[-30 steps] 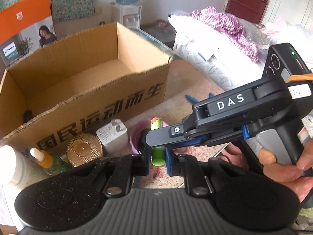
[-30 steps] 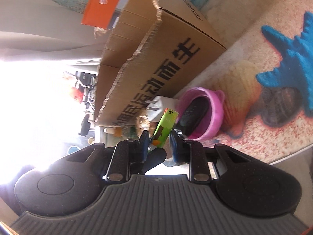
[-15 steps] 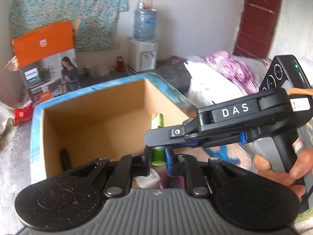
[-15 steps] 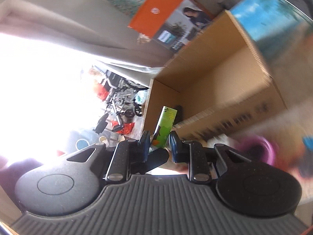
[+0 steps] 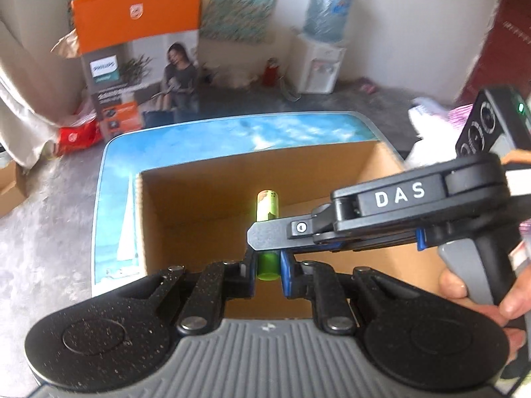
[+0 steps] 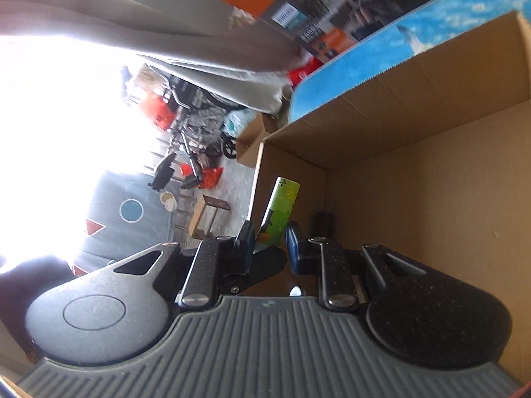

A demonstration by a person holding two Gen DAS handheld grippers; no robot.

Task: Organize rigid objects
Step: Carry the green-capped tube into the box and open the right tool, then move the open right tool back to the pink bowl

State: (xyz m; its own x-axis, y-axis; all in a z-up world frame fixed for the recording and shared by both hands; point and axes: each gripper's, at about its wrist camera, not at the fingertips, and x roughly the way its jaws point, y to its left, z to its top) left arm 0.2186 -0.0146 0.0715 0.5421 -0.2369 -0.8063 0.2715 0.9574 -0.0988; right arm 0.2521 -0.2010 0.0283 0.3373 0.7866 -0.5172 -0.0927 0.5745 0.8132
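Observation:
A lime-green stick-shaped object (image 5: 268, 205) stands upright between the blue pads of my left gripper (image 5: 268, 272), which is shut on its lower end. My right gripper (image 5: 265, 236) reaches in from the right, held by a hand (image 5: 464, 287), and clamps the same object higher up. In the right wrist view the green object (image 6: 282, 202) shows a printed flat face between the pads of the right gripper (image 6: 270, 242). Both grippers hover over the open cardboard box (image 5: 232, 165), whose inside wall (image 6: 415, 182) fills the right wrist view. A dark item (image 6: 323, 222) lies in the box's corner.
The box stands on a table with a blue sky print (image 5: 113, 199). Behind it on the floor are an orange-and-grey product carton (image 5: 139, 49), a red packet (image 5: 76, 136) and a water dispenser (image 5: 323, 33). Bright doorway glare fills the left of the right wrist view.
Both grippers have lifted the green object from among the items in front of the box and carried it over the box opening. The jars, charger and pink bowl have dropped out of view.

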